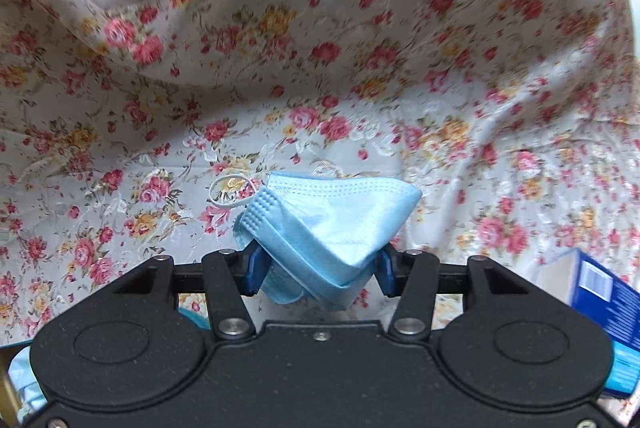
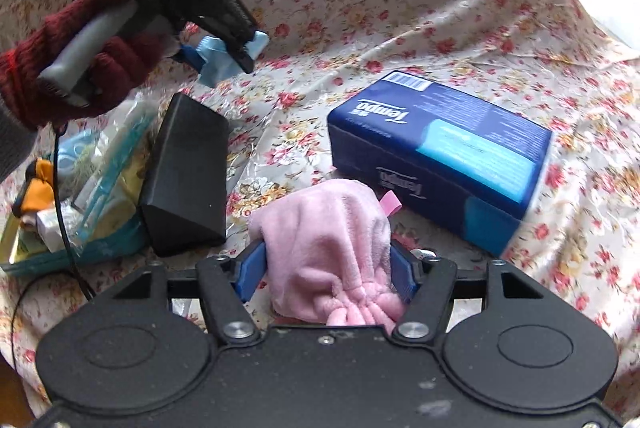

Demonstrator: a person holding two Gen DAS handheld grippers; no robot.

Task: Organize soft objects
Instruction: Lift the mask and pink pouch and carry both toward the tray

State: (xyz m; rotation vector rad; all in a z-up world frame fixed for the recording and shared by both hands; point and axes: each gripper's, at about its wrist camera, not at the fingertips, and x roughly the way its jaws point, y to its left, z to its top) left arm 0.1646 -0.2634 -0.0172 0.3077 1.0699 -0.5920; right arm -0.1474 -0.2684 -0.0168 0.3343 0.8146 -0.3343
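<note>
A folded light blue face mask is pinched between the blue pads of my left gripper, which is shut on it just above the flowered cloth. Its white ear loop hangs out to the left. In the right wrist view the same left gripper shows at upper left, held by a hand in a dark red glove, with the mask in its jaws. My right gripper is shut on a bunched pink fleece cloth with a small pink loop tag.
A dark blue tissue box lies on the cloth to the right of the pink cloth. A black box stands left of it, beside an open teal pouch full of small items. A black cable trails at lower left.
</note>
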